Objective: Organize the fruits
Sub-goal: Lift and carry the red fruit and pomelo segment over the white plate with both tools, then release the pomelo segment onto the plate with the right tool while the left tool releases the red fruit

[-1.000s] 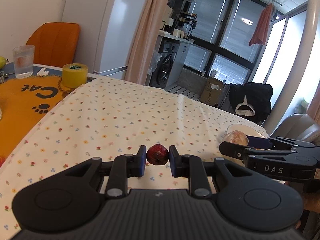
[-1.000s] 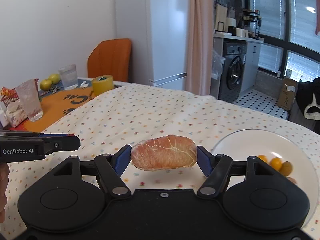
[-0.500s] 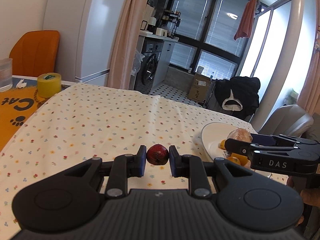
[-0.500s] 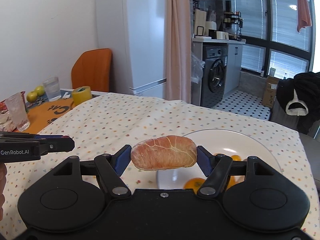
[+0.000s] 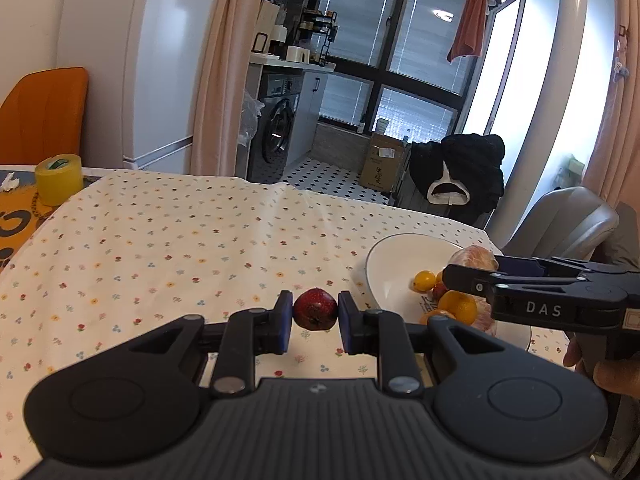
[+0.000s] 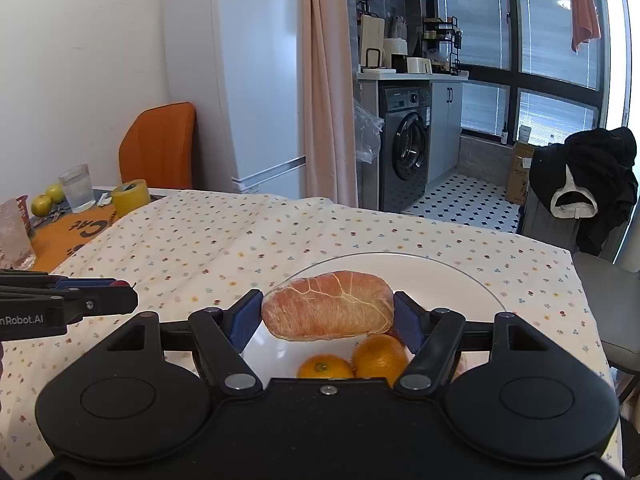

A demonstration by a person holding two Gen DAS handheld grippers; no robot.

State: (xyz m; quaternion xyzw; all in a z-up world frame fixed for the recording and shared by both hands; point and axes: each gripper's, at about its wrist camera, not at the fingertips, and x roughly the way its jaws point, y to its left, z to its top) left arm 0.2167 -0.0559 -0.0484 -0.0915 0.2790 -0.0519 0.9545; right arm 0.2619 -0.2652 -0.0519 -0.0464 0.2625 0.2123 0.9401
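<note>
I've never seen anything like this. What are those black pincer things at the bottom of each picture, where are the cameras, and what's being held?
There is no robot here. A person holds a hand-held gripper in each hand, and each carries a wide-angle camera looking forward along its two fingers.

In the left-hand camera's picture, the left hand-held gripper is shut on a small dark red fruit above the flowered tablecloth. The other tool reaches in from the right.

In the right-hand camera's picture, the right hand-held gripper is shut on a peeled citrus segment, held over a white plate that has oranges in it.

At the table's far end stand a yellow tape roll, a glass and two green fruits.
</note>
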